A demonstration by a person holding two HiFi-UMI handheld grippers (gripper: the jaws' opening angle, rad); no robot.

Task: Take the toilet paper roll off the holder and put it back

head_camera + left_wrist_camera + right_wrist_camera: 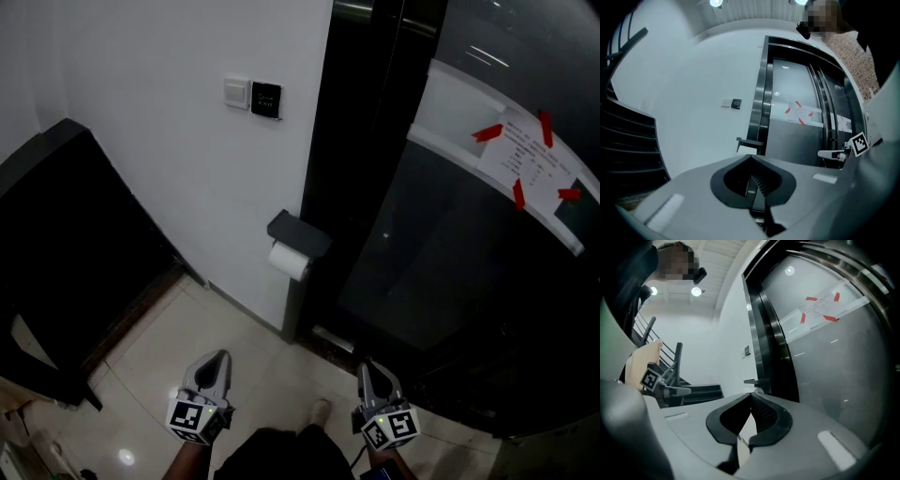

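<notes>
Toilet paper roll (289,261) sits on holder (298,232)

White toilet paper roll (289,262), just below centre of the head view. Hangs on the holder (298,234), axis level, round end turned toward lower right. Looks full, with no loose tail visible. Holder dark grey, with a flat cover tilted over the roll and touching its top. Shows small in the left gripper view, at centre, as a dark bracket (747,142). In the right gripper view, sits at centre as a dark shelf (757,380) over a pale roll (755,390).
</notes>
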